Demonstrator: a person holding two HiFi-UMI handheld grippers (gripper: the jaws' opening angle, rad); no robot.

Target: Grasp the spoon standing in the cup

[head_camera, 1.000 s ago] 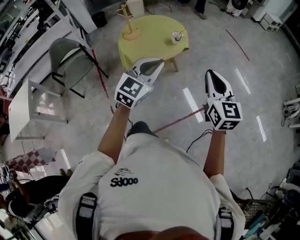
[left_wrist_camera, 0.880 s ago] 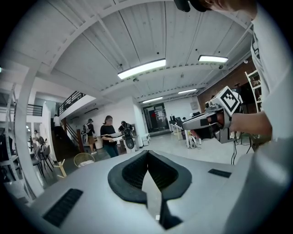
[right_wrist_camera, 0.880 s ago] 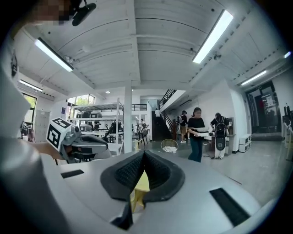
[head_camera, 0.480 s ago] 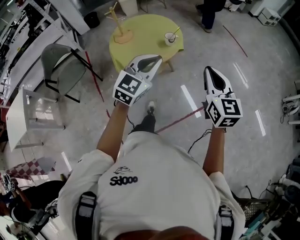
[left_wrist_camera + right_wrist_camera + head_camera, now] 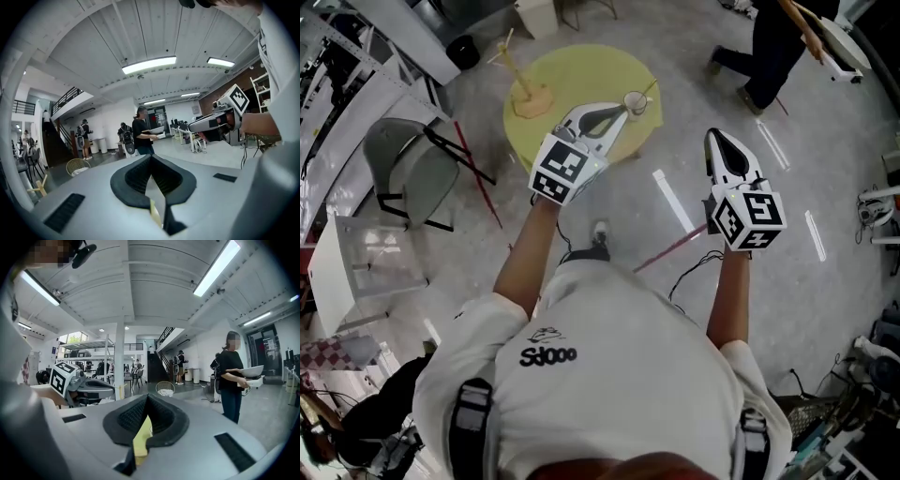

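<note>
A white cup (image 5: 635, 103) stands on the right part of a round yellow table (image 5: 567, 80), and a light spoon (image 5: 648, 90) leans out of it up and to the right. My left gripper (image 5: 617, 116) is held out level with its tips over the table's near edge, just left of and below the cup; its jaws meet, with nothing in them. My right gripper (image 5: 715, 138) hovers over the floor to the right of the table, also shut and empty. Each gripper view looks out across a big hall, with only a yellow sliver of the table (image 5: 140, 439) showing between the jaws.
A wooden peg stand (image 5: 525, 89) is on the table's left side. A grey chair (image 5: 412, 173) and a white table (image 5: 337, 277) stand at the left. A person in dark clothes (image 5: 778, 42) carrying a tray walks at the top right. A cable (image 5: 698, 262) lies on the floor.
Both grippers have travelled forward with the person, so the table and cup are now much closer. The left tips now reach the table's edge. A person has come in at the top right.
</note>
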